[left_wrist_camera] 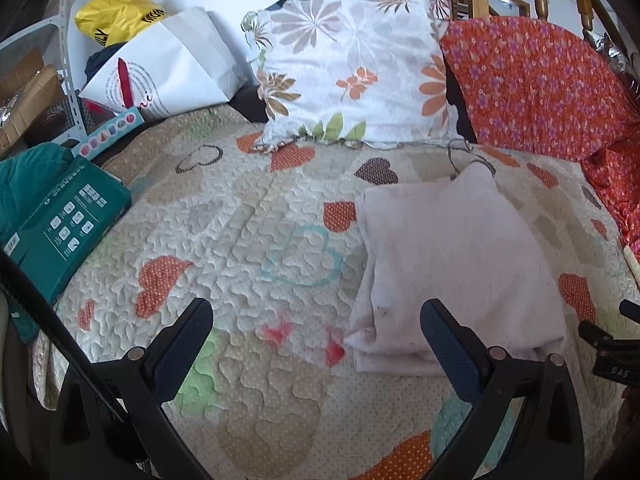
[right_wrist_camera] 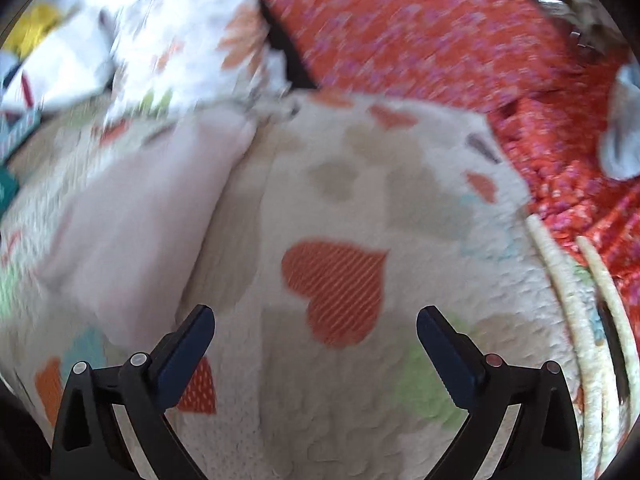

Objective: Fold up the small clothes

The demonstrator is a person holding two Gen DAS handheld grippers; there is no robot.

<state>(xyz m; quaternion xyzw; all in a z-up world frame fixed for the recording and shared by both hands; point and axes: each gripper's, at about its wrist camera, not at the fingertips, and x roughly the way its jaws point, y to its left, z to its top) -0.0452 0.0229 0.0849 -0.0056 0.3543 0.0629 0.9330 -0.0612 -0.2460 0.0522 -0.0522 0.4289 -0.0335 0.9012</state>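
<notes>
I see the folded pale pink garment (left_wrist_camera: 452, 264) lying flat on the heart-patterned quilt (left_wrist_camera: 248, 232), in front of the floral pillow (left_wrist_camera: 352, 68). My left hand-held gripper (left_wrist_camera: 316, 332) is spread wide with nothing in it, just beside the garment's near edge. My right hand-held gripper (right_wrist_camera: 316, 340) is spread too, over bare quilt; that view is blurred.

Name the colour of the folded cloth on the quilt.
Pale pink folded cloth; clearest in the left wrist view.
</notes>
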